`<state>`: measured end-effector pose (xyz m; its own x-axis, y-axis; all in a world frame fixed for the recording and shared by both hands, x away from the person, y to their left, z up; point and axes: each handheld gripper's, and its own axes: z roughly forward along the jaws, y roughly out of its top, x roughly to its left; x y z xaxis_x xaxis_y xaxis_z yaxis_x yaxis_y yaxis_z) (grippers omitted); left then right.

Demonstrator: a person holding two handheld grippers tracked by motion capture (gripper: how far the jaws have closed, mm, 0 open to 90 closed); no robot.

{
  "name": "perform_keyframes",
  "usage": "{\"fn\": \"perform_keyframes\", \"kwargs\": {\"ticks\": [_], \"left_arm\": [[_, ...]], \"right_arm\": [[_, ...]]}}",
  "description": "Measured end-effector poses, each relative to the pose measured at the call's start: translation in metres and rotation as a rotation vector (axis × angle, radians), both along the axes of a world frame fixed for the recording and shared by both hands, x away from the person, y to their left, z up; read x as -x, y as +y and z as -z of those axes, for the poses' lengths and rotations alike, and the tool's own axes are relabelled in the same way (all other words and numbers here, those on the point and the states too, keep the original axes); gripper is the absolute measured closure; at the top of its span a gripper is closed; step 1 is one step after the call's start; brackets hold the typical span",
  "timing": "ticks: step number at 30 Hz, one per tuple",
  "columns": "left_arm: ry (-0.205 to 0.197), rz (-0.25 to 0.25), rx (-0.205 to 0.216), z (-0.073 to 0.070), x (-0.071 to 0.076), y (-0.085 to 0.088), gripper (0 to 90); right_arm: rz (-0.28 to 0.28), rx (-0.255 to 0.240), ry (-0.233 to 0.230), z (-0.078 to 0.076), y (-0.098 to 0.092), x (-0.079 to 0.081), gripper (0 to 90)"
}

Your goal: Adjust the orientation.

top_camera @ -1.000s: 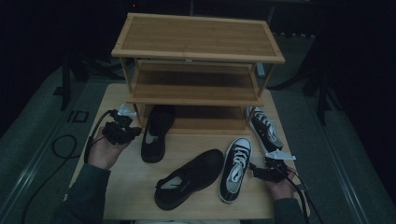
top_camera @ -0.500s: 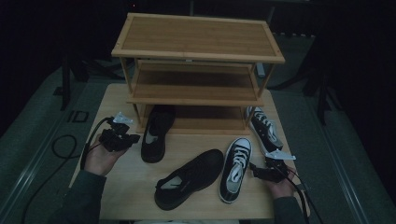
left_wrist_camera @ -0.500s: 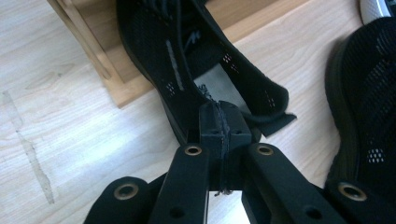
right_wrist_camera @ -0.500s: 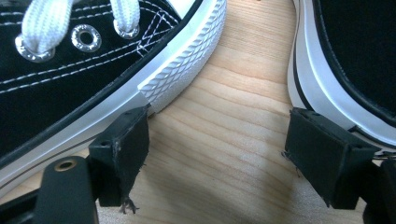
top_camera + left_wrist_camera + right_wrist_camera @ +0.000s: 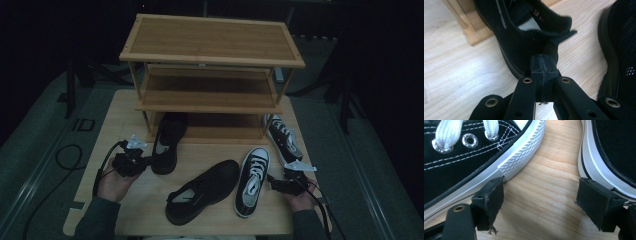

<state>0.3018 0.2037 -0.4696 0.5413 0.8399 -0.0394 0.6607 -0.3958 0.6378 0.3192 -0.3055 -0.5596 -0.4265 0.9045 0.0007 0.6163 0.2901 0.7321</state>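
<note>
Bamboo tabletop: we note left gripper, jaws pressed together, just below black mesh sneaker's heel, sneaker running up-frame.

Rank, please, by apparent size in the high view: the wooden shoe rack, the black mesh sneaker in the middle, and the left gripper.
1. Wooden shoe rack
2. Black mesh sneaker
3. Left gripper, clearly the smallest

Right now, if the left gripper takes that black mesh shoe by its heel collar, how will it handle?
The black mesh shoe probably feels light; its upper looks thin. The heel collar curls, so it may fold. Held there, the toe likely sags.
</note>
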Motion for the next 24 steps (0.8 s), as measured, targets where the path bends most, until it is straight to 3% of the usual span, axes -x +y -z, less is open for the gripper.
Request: {"fn": "perform_keyframes", "kwargs": {"ticks": [8, 13, 24], "left_arm": [[0.016, -0.01, 0.016, 0.018, 0.006, -0.004, 89.7], [0.024, -0.012, 0.048, 0.027, 0.008, -0.005, 89.5], [0.018, -0.009, 0.029, 0.032, 0.005, -0.018, 89.3]], "right_arm": [[0.001, 0.0, 0.0, 0.0, 0.0, 0.0, 21.7], [0.001, 0.0, 0.0, 0.0, 0.0, 0.0, 21.7], [0.0, 0.0, 0.0, 0.0, 0.0, 0.0, 21.7]]}}
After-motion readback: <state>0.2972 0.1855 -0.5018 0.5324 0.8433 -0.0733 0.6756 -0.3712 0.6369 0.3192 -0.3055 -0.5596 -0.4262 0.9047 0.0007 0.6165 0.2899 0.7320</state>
